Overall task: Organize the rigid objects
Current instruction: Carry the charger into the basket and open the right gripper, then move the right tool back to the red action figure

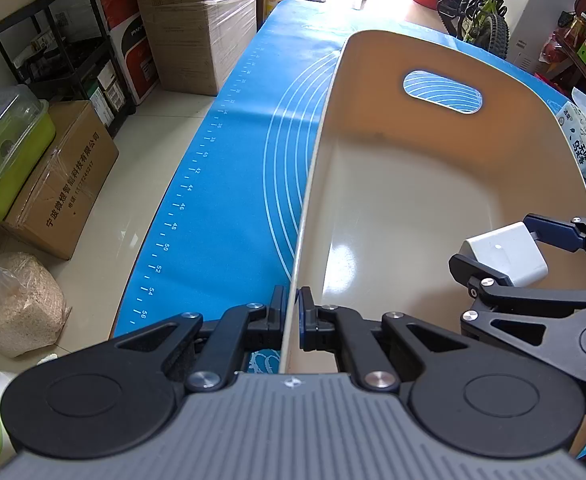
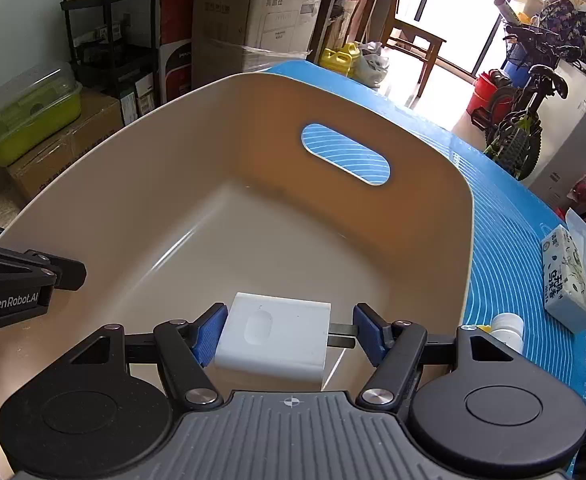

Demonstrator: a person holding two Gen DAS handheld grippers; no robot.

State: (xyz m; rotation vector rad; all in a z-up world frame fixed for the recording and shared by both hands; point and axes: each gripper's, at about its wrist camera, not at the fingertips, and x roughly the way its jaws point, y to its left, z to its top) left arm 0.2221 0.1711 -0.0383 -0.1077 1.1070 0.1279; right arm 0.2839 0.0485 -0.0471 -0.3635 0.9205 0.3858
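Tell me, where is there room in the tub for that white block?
The tub floor is bare up to the handle slot. It's crowded only near the right gripper holding the white block, and the left gripper pinching the rim.

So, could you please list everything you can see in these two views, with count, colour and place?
basin: one, beige, on the mat, handle slot in far wall
white charger: one, white, between the right claw's pads, above the basin floor
mat: one, blue with white rings and ruler marks, covering the table
tissue pack: one, white and blue, on the mat right of the basin
small bottle: one, white, on the mat beside the basin
cardboard boxes: several, brown, on the floor at left
bicycle: one, green and black, far right
left claw: one, black, clamped on the basin's left rim
right claw: one, black with blue pads, holding the charger
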